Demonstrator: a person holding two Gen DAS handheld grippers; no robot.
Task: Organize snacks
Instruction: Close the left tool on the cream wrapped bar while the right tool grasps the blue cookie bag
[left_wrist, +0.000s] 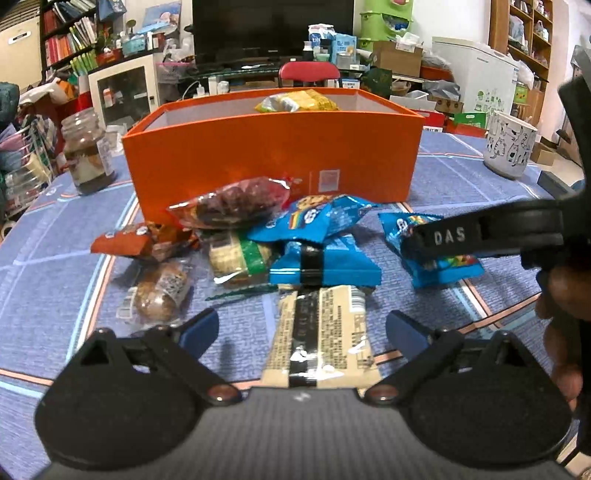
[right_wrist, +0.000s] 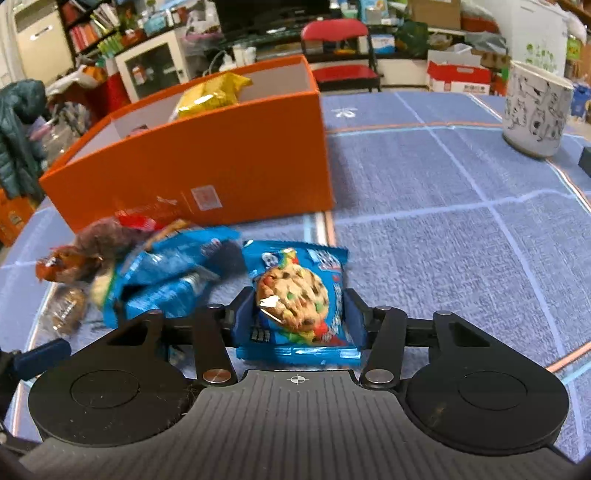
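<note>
— On the bench (right_wrist: 461, 229), what have you got under you?

— A blue woven cloth with pale and orange lines. My orange box (left_wrist: 273, 155) stands open on it with a yellow snack bag (left_wrist: 299, 100) inside, and a white mug with cat drawings (left_wrist: 509, 144) sits well apart at the right edge. A glass jar (left_wrist: 86, 151) stands left of the box.

— And the room?

— Cluttered: bookshelves, a dark screen, a red chair (left_wrist: 310, 72) behind the box.

— Grippers?

— My right gripper (right_wrist: 299, 317) has its blue pads pressed on both sides of a blue cookie packet (right_wrist: 297, 295). My left gripper (left_wrist: 301, 334) stands wide, a cream wrapper with a black stripe (left_wrist: 321, 336) lying between its fingers, untouched.

— Any writing?

— "DAS" in pale letters on the right gripper's black arm. The cream wrapper's print is too small to read. The other snacks (left_wrist: 236, 236) lie heaped just in front of the box.
</note>
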